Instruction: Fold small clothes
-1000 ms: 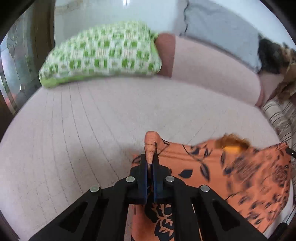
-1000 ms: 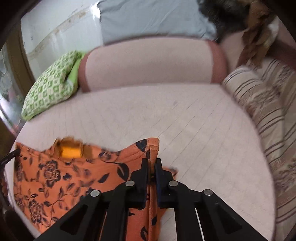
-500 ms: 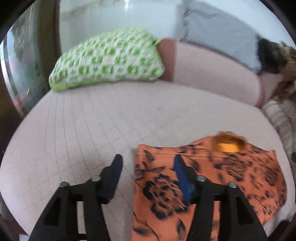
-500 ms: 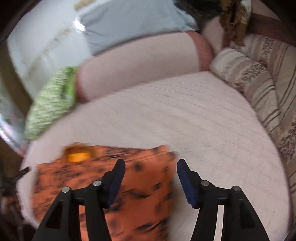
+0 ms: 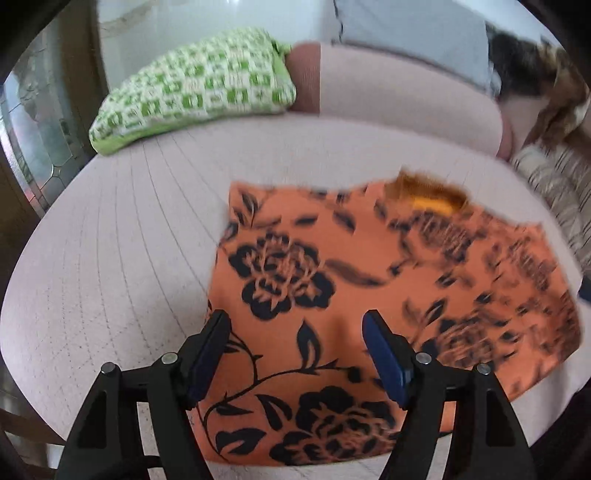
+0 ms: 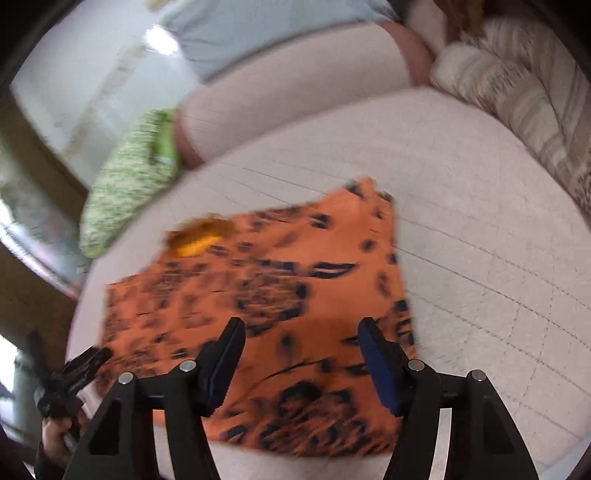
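Observation:
An orange garment with a black flower print [image 5: 332,280] lies flat on the pale pink quilted seat [image 5: 122,258]; it also shows in the right wrist view [image 6: 280,288]. An orange label sits at its far edge [image 5: 432,202]. My left gripper [image 5: 297,332] is open and empty, raised over the garment's near left part. My right gripper [image 6: 301,341] is open and empty, raised over its near right part. The left gripper's body shows at the lower left of the right wrist view [image 6: 74,376].
A green-and-white pillow [image 5: 199,88] lies at the back left against a pink bolster [image 5: 399,99]. Striped cushions [image 6: 517,92] line the right side. A grey cloth [image 5: 413,33] drapes behind the bolster. A dark wooden frame stands left.
Both grippers were shut on the garment's far corners one second ago. They opened, let go and pulled back and up. The garment now lies flat on the seat.

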`<state>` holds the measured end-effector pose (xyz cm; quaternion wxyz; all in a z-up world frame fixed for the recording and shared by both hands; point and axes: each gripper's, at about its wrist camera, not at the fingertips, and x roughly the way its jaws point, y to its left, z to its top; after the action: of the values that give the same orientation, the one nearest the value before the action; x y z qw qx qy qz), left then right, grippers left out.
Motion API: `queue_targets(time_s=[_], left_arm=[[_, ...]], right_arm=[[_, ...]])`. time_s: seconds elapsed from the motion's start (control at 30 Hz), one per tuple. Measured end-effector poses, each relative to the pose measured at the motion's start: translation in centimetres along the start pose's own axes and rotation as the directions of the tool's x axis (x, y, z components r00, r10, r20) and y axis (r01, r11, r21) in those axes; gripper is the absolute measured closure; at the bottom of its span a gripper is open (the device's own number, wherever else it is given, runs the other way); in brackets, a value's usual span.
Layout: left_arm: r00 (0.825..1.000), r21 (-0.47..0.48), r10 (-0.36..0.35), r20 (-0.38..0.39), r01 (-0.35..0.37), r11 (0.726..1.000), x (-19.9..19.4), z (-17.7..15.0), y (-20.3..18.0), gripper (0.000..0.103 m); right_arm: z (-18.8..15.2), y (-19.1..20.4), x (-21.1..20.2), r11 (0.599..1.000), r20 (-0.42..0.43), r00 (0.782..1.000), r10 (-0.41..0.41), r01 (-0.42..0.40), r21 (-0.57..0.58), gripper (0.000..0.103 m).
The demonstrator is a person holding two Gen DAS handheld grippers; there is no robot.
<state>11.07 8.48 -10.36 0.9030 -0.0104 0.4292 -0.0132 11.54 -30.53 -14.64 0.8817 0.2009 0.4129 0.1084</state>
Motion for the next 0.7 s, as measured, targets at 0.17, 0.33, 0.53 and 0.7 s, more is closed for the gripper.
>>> queue_targets(time_s=[0.17, 0.33, 0.53, 0.7], left_arm=[[0.998, -0.015, 0.022, -0.055, -0.023, 1.000, 0.6, -1.1, 0.1, 0.025], [0.998, -0.065, 0.007, -0.060, -0.011, 0.998, -0.1, -1.8, 0.7, 0.025], [0.999, -0.059, -0.010, -0.049, 0.007, 0.998, -0.6, -2.4, 0.7, 0.025], [0.999, -0.056, 0.019, -0.048, -0.022, 0.998, 0.2, -3.0, 1.5, 0.025]], right_arm=[[-3.0, -1.1, 2.3, 0.998, -0.090, 0.994, -0.055, 0.055, -0.006, 0.023], [-3.4, 0.4, -0.3, 0.998, -0.009, 0.998, -0.060, 0.060, -0.010, 0.024], [-4.1, 1.1, 0.5, 0.991, -0.011, 0.993, -0.120, 0.119, -0.055, 0.018], [-4.9, -0.6, 0.8, 0.992, 0.001, 0.992, -0.124, 0.124, 0.027, 0.019]])
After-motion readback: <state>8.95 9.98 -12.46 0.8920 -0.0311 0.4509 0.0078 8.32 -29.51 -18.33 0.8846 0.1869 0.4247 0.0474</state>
